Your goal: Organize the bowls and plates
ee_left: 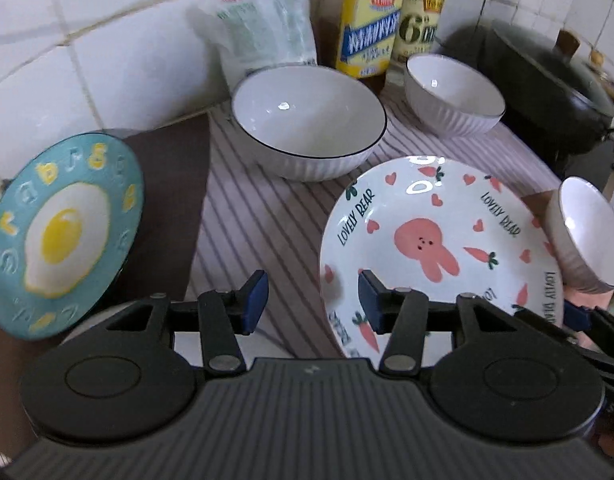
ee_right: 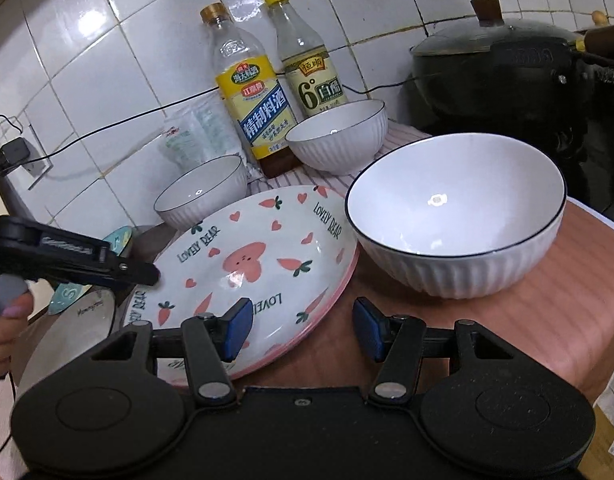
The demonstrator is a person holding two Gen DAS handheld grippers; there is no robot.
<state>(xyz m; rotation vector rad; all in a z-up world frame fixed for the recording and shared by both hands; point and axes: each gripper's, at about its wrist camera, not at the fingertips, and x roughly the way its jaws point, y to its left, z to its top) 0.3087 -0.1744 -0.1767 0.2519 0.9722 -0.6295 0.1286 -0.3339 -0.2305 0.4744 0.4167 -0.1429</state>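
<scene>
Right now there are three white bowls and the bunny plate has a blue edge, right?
Nearly. The three white bowls are right, but the bunny plate has a pink edge, not blue. The right wrist view shows the pink rim along its near side.

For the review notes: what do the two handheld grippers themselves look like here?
Both match: the left gripper and right gripper have a black ribbed body, two round black discs, black linkage bars with silver rivets, and fingers with blue pads. In the right wrist view, the hand on the left gripper shows pale purple nail polish and a ring.

Rabbit plate (ee_right: 251, 264) beside white bowl (ee_right: 459, 216) — apart.
</scene>
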